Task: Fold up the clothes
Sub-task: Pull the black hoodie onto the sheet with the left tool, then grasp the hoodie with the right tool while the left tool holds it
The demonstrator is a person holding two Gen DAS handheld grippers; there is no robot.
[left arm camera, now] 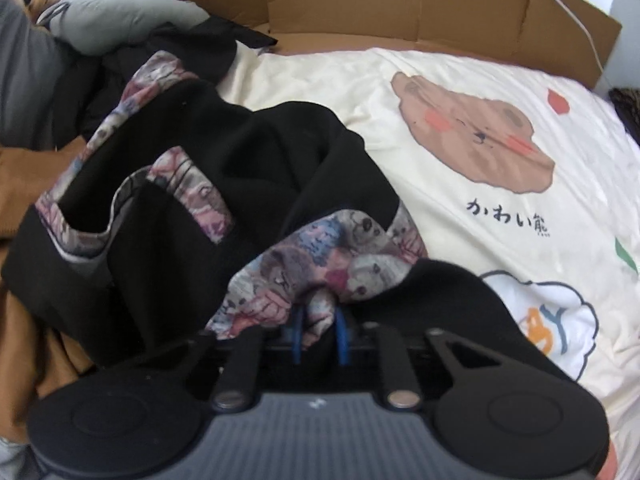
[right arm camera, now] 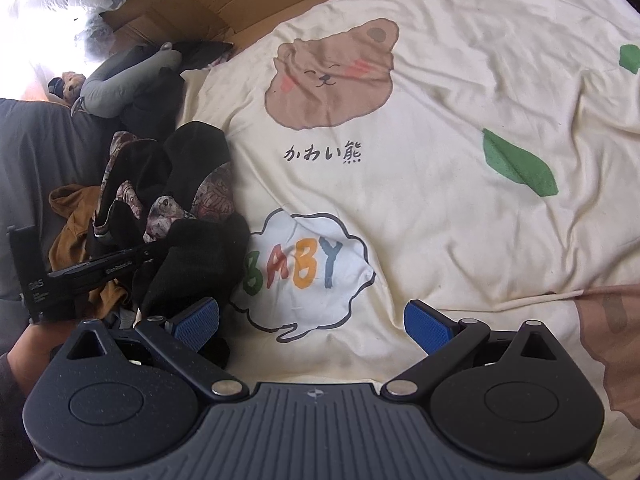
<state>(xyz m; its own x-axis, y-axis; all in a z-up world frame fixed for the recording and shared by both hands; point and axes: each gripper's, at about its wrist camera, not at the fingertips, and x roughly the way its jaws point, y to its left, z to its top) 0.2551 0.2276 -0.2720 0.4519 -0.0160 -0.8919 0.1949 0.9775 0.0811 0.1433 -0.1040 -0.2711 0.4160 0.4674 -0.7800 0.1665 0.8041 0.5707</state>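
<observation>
1. The left claw [left arm camera: 320, 322] is seen closed on a fold of the patterned trim of the black garment [left arm camera: 224, 168]; the blue pads [left arm camera: 342, 334] are pressed against the cloth on both sides.
2. The black garment is bunched at the left edge of the bed, partly on the cream bedspread [right arm camera: 440, 208] and partly over a brown cloth [right arm camera: 72, 216].
3. The right claw [right arm camera: 312, 324] is held wide open above the bedspread, with nothing between its pads; its left pad [right arm camera: 198, 322] is just beside the garment's black hem.
4. From the right wrist view, the left claw's black body [right arm camera: 60, 280] and the hand [right arm camera: 28, 344] holding it are seen at the left edge.
5. Open room is offered by the wide, wrinkled middle and right of the bedspread, printed with a bear face [right arm camera: 332, 76], a "BABY" cloud [right arm camera: 304, 272] and green leaves.
6. The far side is bounded by flattened cardboard [left arm camera: 400, 0].
7. A grey garment [left arm camera: 120, 20] and other dark clothes are piled at the far left corner, well apart from the right claw.
</observation>
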